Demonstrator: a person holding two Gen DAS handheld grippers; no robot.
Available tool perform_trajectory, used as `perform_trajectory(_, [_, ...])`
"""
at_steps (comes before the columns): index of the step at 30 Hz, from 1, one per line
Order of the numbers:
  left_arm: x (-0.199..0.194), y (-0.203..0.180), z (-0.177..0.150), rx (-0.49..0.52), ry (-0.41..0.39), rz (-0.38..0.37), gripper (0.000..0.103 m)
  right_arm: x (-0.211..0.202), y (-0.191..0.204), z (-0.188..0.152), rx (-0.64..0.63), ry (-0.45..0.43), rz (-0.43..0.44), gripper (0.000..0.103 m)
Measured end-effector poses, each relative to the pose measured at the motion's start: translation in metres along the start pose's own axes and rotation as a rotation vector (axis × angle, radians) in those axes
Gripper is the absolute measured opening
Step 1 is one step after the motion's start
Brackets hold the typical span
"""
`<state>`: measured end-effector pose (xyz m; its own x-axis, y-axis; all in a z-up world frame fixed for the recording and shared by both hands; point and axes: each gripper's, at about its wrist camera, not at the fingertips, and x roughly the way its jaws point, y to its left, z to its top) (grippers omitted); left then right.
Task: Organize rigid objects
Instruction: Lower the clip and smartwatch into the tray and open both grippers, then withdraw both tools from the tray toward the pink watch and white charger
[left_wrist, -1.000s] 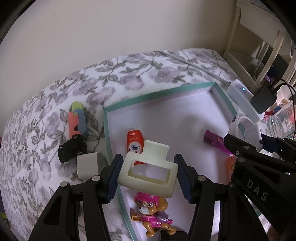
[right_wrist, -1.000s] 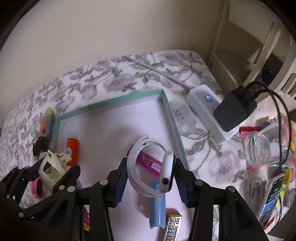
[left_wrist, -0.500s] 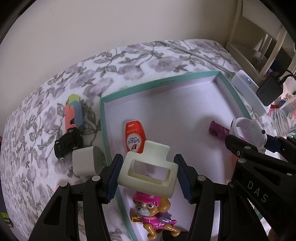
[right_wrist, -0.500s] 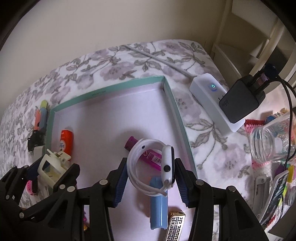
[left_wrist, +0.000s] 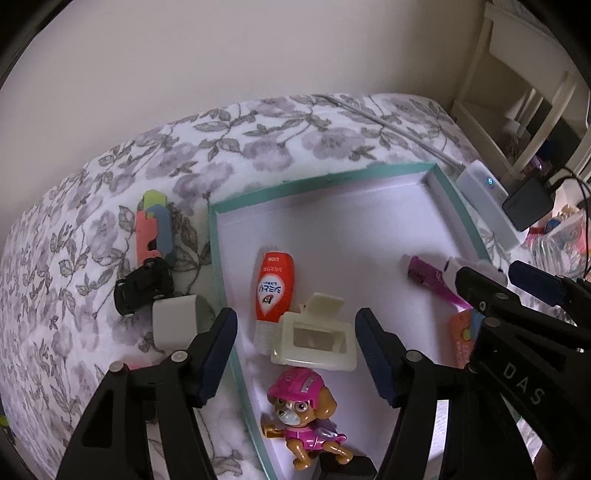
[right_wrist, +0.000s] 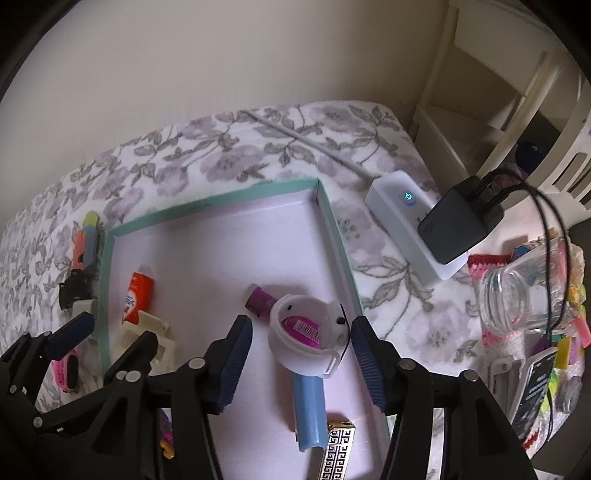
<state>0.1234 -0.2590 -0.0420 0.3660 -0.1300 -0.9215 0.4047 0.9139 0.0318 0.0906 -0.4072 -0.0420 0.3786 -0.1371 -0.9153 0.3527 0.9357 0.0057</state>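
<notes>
Hair clip (left_wrist: 314, 341) lies in the teal tray (left_wrist: 218, 258), between the left claw's (left_wrist: 295, 354) opening jaws, untouched. Right claw (right_wrist: 301, 363) is likewise opening, clear of the white watch (right_wrist: 306, 341).

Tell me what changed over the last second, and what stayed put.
Both grippers let go. The left gripper, jaws opening, dropped the cream hair clip into the teal tray beside the orange tube. The right gripper, also opening, released the white watch onto the purple tube. Toy dog, black car and tray stayed put.
</notes>
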Motion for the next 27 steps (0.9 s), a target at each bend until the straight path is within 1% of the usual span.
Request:
perform_trajectory(5, [-0.015,0.015,0.006,-0.055,-0.028,-0.003,0.068,-0.019,0.000,0.005,-0.004,-0.051,-0.007,0.061])
perform_trajectory(8, [-0.023,0.027,0.009,-0.095,-0.047,0.007,0.068,-0.029,0.000,0.007,-0.004,-0.078,-0.014,0.065])
perform_trajectory(10, [-0.028,0.036,0.010,-0.127,-0.056,0.019,0.068,-0.033,0.000,0.008,-0.003,-0.087,-0.014,0.071])
perform_trajectory(12, [-0.032,0.047,0.012,-0.162,-0.062,0.024,0.070,-0.034,0.001,0.008,-0.004,-0.091,-0.016,0.073])
perform_trajectory(14, [-0.034,0.059,0.012,-0.199,-0.066,0.031,0.076,-0.033,0.002,0.009,-0.007,-0.088,-0.019,0.074])
perform_trajectory(15, [-0.035,0.065,0.013,-0.217,-0.069,0.037,0.084,-0.032,0.002,0.008,-0.008,-0.088,-0.020,0.074])
perform_trajectory(18, [-0.037,0.081,0.013,-0.259,-0.075,0.068,0.084,-0.030,0.007,0.008,-0.017,-0.082,-0.022,0.075])
perform_trajectory(22, [-0.035,0.100,0.011,-0.305,-0.064,0.097,0.084,-0.028,0.014,0.007,-0.036,-0.081,-0.017,0.084])
perform_trajectory(27, [-0.031,0.120,0.007,-0.357,-0.044,0.113,0.084,-0.028,0.027,0.007,-0.063,-0.082,-0.011,0.085])
